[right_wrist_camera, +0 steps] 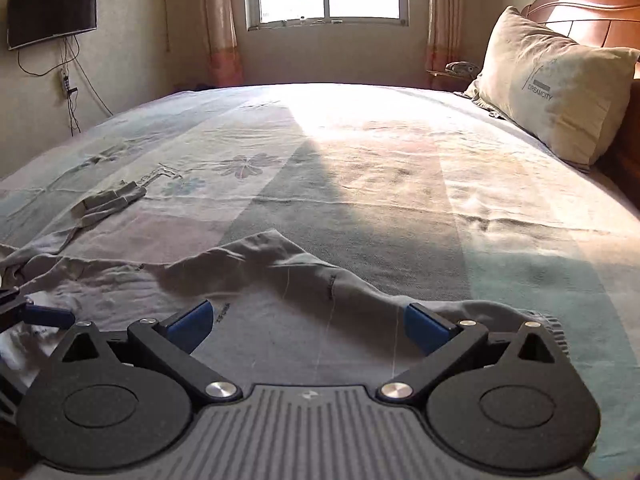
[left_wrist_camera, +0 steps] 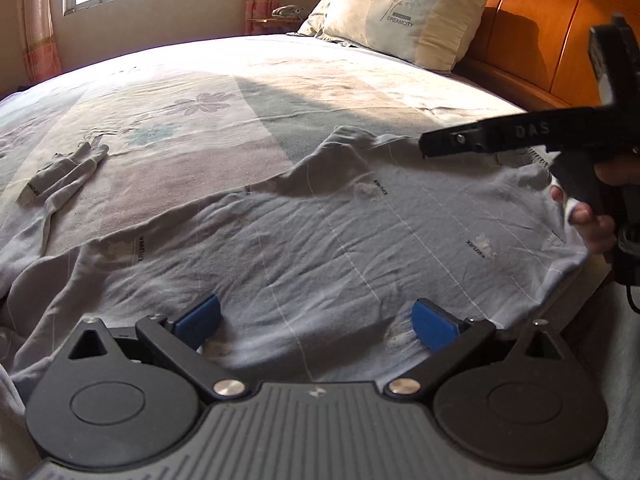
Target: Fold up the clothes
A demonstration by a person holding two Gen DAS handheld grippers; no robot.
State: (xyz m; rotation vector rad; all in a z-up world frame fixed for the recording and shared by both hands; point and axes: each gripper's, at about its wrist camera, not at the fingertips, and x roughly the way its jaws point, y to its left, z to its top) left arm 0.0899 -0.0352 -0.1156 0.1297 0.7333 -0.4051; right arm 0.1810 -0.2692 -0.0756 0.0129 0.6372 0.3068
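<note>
On the bed, a grey shirt lies spread.
Left tongs and right tongs both hover spread over it, pinching nothing.

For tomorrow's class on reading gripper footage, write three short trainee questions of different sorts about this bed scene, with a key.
1. True or false: the left gripper is open over the grey garment.
2. What word is printed on the pillow?
3. The sleeve lies on the bed sheet: A folded over on itself, B spread flat.

Key: 1 true; 2 DREAMCITY; 3 A.
</note>
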